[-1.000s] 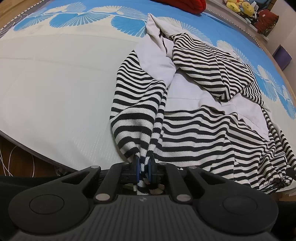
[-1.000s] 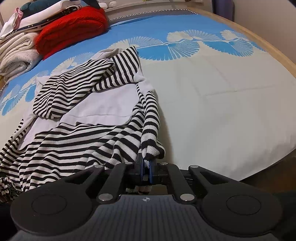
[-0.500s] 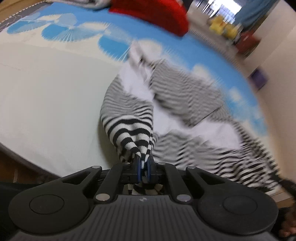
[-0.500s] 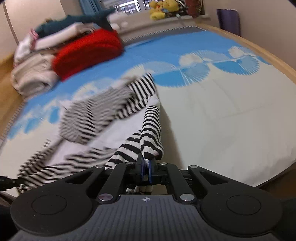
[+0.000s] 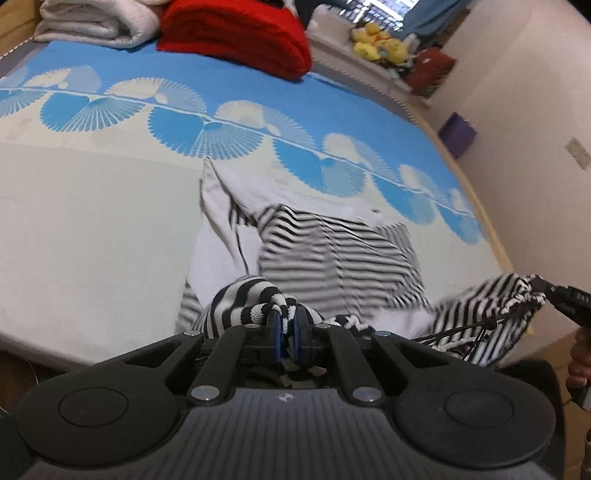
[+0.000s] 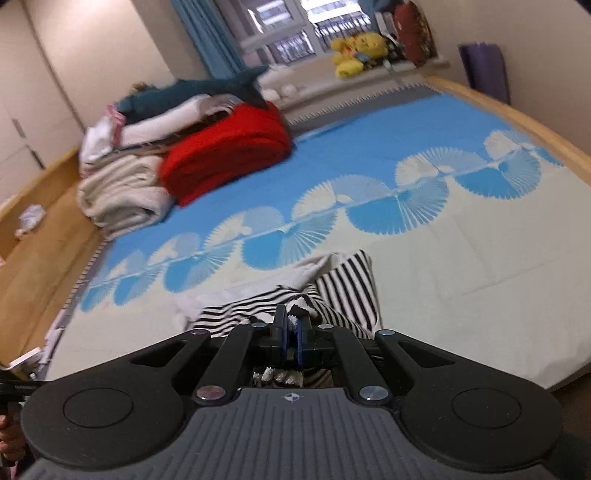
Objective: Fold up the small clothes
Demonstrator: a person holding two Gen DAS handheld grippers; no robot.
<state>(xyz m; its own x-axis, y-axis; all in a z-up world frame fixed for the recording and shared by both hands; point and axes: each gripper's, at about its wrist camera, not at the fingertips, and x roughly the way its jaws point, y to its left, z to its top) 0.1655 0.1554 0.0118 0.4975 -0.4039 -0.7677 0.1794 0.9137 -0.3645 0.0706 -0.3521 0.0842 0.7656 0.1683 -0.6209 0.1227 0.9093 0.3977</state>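
Observation:
A black-and-white striped garment point(image 5: 332, 254) with white panels lies partly on the bed's near part. My left gripper point(image 5: 286, 325) is shut on one striped corner and holds it lifted. My right gripper point(image 6: 291, 330) is shut on another striped corner point(image 6: 299, 306) and holds it up too. In the left wrist view the right gripper's tip point(image 5: 565, 295) shows at the far right, pinching the striped edge. The garment point(image 6: 343, 291) hangs and bunches between the two grippers. Its lower part is hidden behind the gripper bodies.
The bed cover point(image 5: 92, 221) is white near me and blue with fan prints farther back. A red folded blanket point(image 5: 236, 37) and white folded bedding point(image 5: 92, 18) sit at the far end. Stuffed toys point(image 6: 354, 51) rest on the windowsill. A wooden bed frame point(image 6: 517, 114) rims the bed.
Both grippers have lifted their striped corners up from the bed and tilted upward. The garment has been pulled up and toward me, now bunched lower in both views.

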